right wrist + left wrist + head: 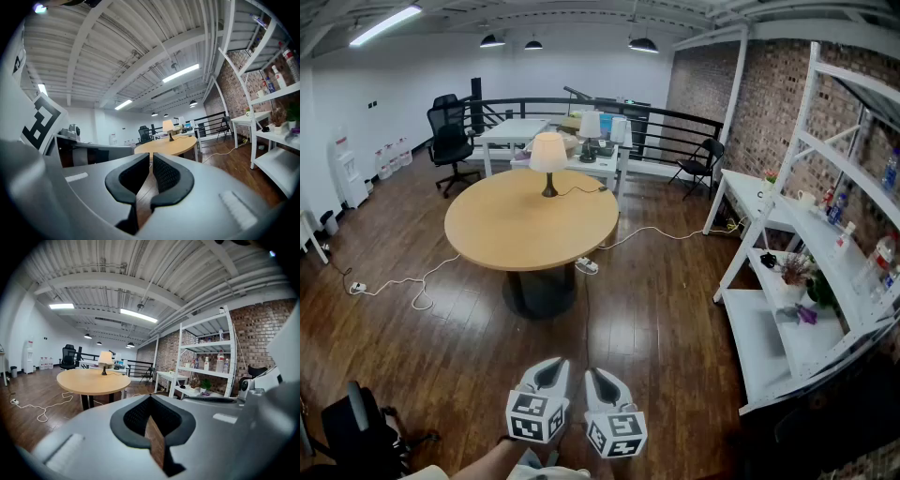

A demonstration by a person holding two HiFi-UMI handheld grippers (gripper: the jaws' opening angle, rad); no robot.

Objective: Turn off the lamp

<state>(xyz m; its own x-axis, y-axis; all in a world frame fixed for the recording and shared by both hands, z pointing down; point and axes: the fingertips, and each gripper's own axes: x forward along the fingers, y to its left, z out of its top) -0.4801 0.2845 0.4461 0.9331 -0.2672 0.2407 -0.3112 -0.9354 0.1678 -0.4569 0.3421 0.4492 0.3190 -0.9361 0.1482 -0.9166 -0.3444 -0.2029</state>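
A lit table lamp (548, 155) with a cream shade stands on the far side of a round wooden table (525, 230), well ahead of me. Its cord runs off to the right across the tabletop. My left gripper (547, 373) and right gripper (599, 378) are side by side at the bottom of the head view, far short of the table. The left gripper (150, 398) has its jaw tips touching, with nothing held. The right gripper (151, 158) has its jaws almost together, a thin slit between them and nothing in it. The lamp (105, 360) (168, 125) looks small and distant in both gripper views.
A white shelf rack (811, 272) with bottles and plants lines the brick wall on the right. A power strip (587, 266) and loose cables lie on the wood floor by the table base. White desks (586, 161) and an office chair (448, 136) stand behind. A black chair (356, 431) is at the lower left.
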